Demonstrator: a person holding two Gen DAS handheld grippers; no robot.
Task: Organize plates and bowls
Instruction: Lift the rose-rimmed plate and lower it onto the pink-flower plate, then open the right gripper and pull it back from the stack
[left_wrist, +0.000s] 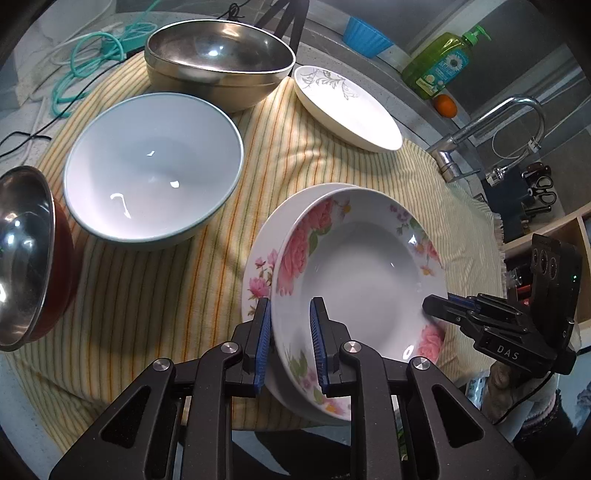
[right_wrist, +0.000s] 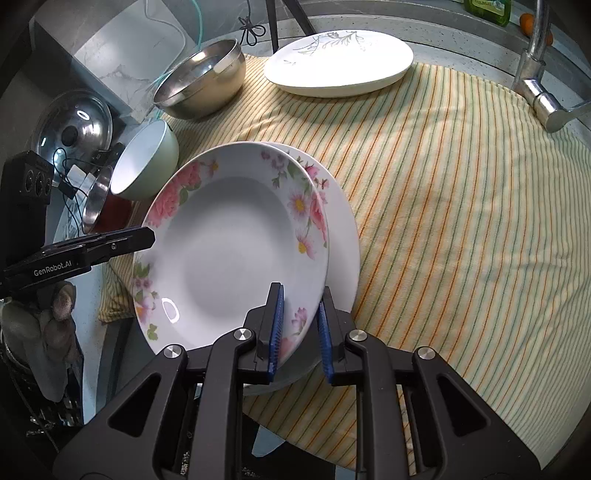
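A deep floral plate (left_wrist: 354, 266) sits on a second floral plate (left_wrist: 258, 266) on the striped cloth (left_wrist: 147, 295). My left gripper (left_wrist: 290, 332) straddles the near rim of the top plate, jaws close around it. My right gripper (right_wrist: 301, 325) straddles the opposite rim of the same top plate (right_wrist: 229, 243); the lower plate (right_wrist: 343, 236) shows beneath. The right gripper also shows in the left wrist view (left_wrist: 439, 306), the left in the right wrist view (right_wrist: 144, 236). A white bowl (left_wrist: 151, 173), stacked steel bowls (left_wrist: 218, 62), a red-and-steel bowl (left_wrist: 26, 254) and an oval leaf-pattern plate (left_wrist: 347, 107) stand around.
A faucet (left_wrist: 491, 129), green soap bottle (left_wrist: 439, 62), orange (left_wrist: 445, 105) and blue cup (left_wrist: 365, 35) stand beyond the cloth at the right. Cables (left_wrist: 85, 62) lie at the back left. A pot lid (right_wrist: 74, 125) lies left of the cloth.
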